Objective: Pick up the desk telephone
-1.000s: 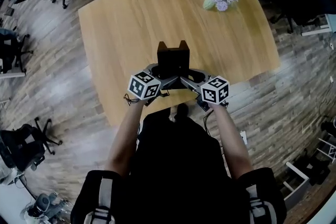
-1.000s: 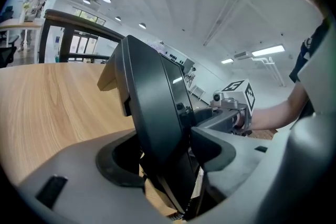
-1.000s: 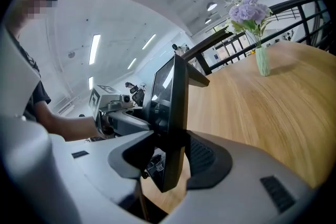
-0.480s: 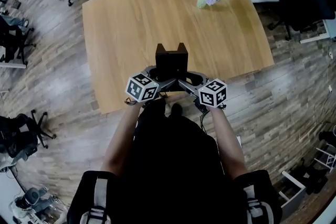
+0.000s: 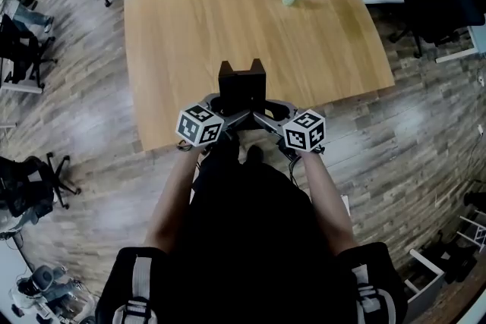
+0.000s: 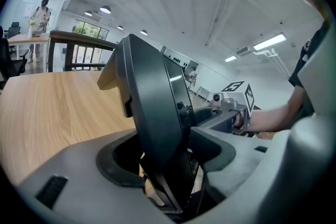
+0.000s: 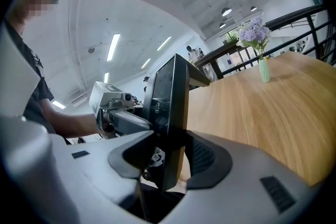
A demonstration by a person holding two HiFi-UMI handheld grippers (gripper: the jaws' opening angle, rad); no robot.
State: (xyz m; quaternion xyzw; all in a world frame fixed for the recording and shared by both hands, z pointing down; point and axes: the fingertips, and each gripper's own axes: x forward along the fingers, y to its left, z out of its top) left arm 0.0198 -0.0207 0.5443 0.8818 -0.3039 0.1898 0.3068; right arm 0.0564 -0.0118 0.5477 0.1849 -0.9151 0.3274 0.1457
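Two forearms (image 5: 176,190) forward, fingers (image 6: 216,147) on telephone (image 5: 241,87).

The right gripper (image 7: 170,160) clamps its jaws on the lower edge of the upright black desk telephone (image 7: 169,94), the left gripper (image 7: 137,122) meets the telephone from its left, and right of it spreads a wooden table (image 7: 262,113) bearing a vase of purple flowers (image 7: 258,47) far beyond.

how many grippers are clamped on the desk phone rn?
2. The left gripper grips the desk telephone on its left side, the right gripper on its right side, at the table's near edge. Neither grip is hidden: each gripper view shows jaws closed on it.
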